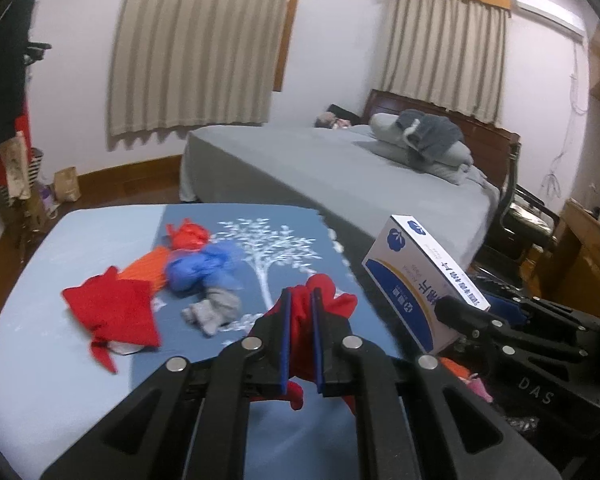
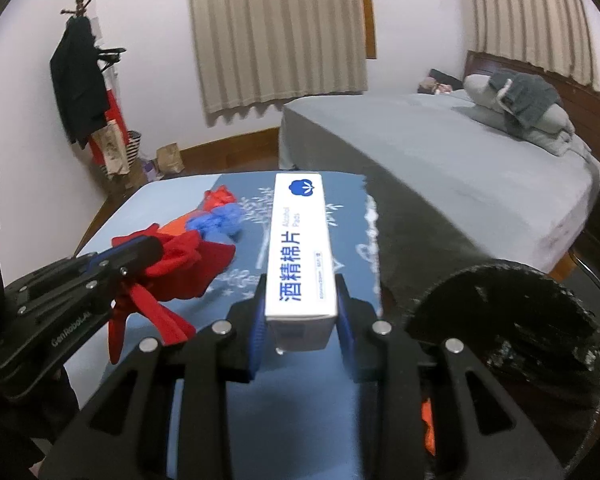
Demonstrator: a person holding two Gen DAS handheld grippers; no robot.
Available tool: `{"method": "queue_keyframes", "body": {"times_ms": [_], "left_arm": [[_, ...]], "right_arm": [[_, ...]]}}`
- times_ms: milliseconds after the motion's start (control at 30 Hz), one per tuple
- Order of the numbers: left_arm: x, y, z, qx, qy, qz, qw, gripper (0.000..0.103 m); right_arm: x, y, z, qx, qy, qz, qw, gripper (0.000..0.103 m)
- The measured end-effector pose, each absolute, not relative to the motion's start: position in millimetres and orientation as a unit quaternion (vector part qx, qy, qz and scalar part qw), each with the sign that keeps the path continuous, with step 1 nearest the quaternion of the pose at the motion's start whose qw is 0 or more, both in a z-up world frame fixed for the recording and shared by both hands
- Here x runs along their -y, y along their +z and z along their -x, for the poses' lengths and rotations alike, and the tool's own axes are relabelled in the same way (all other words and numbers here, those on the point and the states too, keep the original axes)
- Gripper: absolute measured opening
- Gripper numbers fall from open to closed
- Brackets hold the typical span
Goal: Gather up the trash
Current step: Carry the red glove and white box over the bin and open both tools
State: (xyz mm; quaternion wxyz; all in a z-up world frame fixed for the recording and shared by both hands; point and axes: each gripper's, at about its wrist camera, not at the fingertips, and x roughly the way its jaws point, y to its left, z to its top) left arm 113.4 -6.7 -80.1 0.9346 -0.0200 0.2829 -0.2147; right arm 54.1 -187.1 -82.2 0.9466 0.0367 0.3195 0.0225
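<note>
A: Where do we stand on the trash?

B: We have two pieces in hand. Our left gripper [image 1: 300,336] has its fingers clamped nearly together on a crumpled red wrapper [image 1: 324,292], and our right gripper [image 2: 300,320] has its fingers closed on the sides of the white-and-blue alcohol pad box [image 2: 300,248]. Both are lifted clear of the table [image 1: 32,320].

A: And the bin?

B: We see a black bag [image 2: 512,320], mouth open, just right of the box. We judge that's where these go; neither is in it yet.

A: What's left on the table?

B: Plenty: a flat red bag [image 1: 112,312], an orange piece [image 1: 144,268], a blue plastic wad [image 1: 200,272], a small red wad [image 1: 188,236] and a grey scrap [image 1: 214,312], all clustered together. So we're early, with several more trips ahead, by our reckoning.
</note>
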Motion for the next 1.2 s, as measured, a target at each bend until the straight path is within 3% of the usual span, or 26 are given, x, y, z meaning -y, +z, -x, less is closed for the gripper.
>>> {"method": "queue_keyframes", "body": {"times_ms": [1200], "left_arm": [[208, -66, -79, -0.272, -0.413, -0.038, 0.869, 0.010]], "right_arm": [[355, -82, 45, -0.301, -0.169, -0.081, 0.935, 0.030]]}}
